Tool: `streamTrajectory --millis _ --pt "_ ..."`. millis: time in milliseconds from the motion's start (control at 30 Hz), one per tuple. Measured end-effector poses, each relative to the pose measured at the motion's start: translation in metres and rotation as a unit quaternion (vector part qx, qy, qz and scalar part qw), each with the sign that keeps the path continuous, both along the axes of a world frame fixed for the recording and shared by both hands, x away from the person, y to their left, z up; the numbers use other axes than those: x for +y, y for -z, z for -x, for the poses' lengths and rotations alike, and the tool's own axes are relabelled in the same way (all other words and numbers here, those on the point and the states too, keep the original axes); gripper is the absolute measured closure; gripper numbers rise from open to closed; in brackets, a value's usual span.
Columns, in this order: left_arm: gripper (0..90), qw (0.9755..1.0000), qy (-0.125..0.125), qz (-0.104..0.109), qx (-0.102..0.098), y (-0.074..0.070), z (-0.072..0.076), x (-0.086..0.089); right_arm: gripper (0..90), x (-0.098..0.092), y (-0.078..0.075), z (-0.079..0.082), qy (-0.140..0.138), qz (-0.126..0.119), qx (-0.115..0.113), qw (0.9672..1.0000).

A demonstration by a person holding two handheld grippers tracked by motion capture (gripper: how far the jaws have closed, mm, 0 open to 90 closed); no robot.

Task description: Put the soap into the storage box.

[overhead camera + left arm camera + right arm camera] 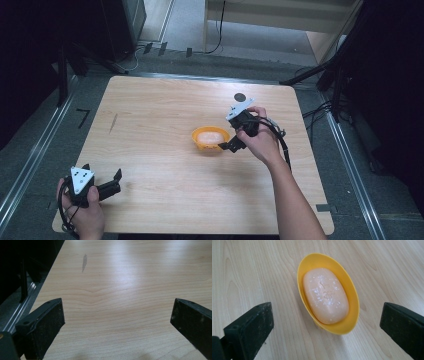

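While both grippers gape w/ nothing held, yellow dish (352,290) holds peach soap bar (325,295); right gripper (325,322) near it.

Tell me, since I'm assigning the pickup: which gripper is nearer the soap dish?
Right. The right gripper sits open just beside the soap dish; the left gripper is open at the table's near-left corner, far away.
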State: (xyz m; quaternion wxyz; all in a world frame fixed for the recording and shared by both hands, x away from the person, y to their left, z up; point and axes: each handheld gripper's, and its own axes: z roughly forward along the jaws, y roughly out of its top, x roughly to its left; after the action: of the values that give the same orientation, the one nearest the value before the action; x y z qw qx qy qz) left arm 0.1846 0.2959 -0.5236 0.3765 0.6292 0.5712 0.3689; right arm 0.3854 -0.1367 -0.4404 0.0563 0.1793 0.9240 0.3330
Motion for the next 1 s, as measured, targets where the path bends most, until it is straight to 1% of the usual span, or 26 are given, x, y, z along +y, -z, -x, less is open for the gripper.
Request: streamTrajectory --millis 33,67,133,200,300,333,367,433,500,567,633,833,1000 --pt "0.0 1.0 0.0 0.0 0.0 0.0 0.0 0.0 0.0 0.0 0.0 0.0 0.0 0.0 0.0 1.0" --pt "0.0 1.0 -0.001 0.0 0.0 0.0 0.0 0.0 0.0 -0.005 0.001 0.004 0.008 -0.006 -0.002 0.9999" --pt "0.0 1.0 -0.001 0.0 0.0 0.0 0.0 0.0 0.0 -0.006 0.002 0.005 0.011 -0.008 -0.001 0.9999" --pt "0.0 1.0 0.001 -0.001 0.0 0.0 0.0 0.0 0.0 -0.013 0.005 0.011 0.022 -0.013 -0.002 0.9997" --pt "0.0 1.0 0.001 -0.001 0.0 0.0 0.0 0.0 0.0 -0.018 0.007 0.014 0.029 -0.012 -0.001 0.9995" --pt "0.0 1.0 0.0 -0.001 0.001 0.0 0.0 0.0 0.0 -0.023 0.009 0.018 0.035 -0.017 -0.006 0.9992" --pt "0.0 1.0 0.0 -0.001 0.001 0.0 0.0 0.0 0.0 -0.025 0.01 0.02 0.04 -0.016 -0.007 0.9991" --pt "0.0 1.0 -0.001 -0.003 0.002 0.0 0.0 -0.001 0.0 -0.03 0.012 0.024 0.044 -0.018 -0.018 0.9987" --pt "0.0 1.0 -0.001 -0.003 0.002 0.0 0.0 -0.001 0.0 -0.036 0.015 0.03 0.057 -0.028 -0.016 0.9978" --pt "0.0 1.0 -0.001 -0.003 0.002 0.0 0.0 -0.001 0.0 -0.04 0.019 0.034 0.068 -0.031 -0.018 0.9971" --pt "0.0 1.0 0.0 -0.005 0.002 0.0 0.0 -0.001 0.0 -0.047 0.024 0.038 0.077 -0.037 -0.013 0.9963" --pt "0.0 1.0 -0.001 -0.005 0.002 0.0 0.0 -0.001 0.0 -0.06 0.035 0.051 0.093 -0.036 -0.014 0.9949" --pt "0.0 1.0 -0.001 -0.006 0.002 0.0 0.0 -0.001 0.0 -0.069 0.041 0.062 0.106 -0.043 -0.015 0.9933"
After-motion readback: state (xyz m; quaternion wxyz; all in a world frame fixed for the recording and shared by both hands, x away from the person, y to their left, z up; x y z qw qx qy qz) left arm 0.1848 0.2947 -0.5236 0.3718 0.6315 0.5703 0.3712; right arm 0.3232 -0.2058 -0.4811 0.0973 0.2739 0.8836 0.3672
